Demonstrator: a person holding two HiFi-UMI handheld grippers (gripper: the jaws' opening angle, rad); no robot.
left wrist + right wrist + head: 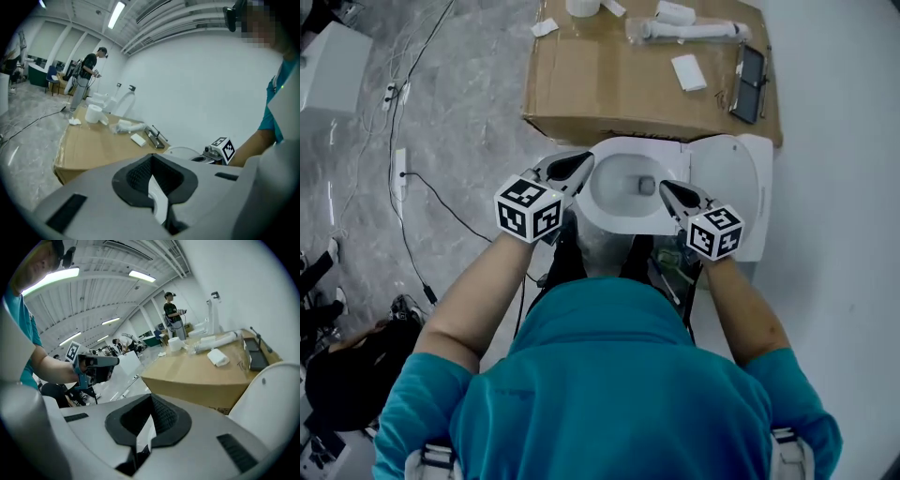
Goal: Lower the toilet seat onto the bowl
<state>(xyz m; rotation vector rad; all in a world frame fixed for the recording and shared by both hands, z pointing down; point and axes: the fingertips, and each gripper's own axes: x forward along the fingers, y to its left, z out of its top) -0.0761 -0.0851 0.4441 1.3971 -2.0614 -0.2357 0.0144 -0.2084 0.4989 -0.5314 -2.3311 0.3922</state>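
Note:
In the head view a small white toilet bowl stands below me, its seat and lid swung open flat to the right. My left gripper points at the bowl's left rim, jaws together. My right gripper reaches over the bowl's right rim beside the open seat, jaws also together. In the left gripper view the left gripper has its pads meeting, with a thin white sliver in the slit. The right gripper view shows the same at the right gripper. I cannot tell whether either pinches anything.
A large cardboard box stands just behind the toilet, with a paper roll, a white tube and a black flat item on it. Cables and a power strip lie on the grey floor to the left. A white wall runs along the right.

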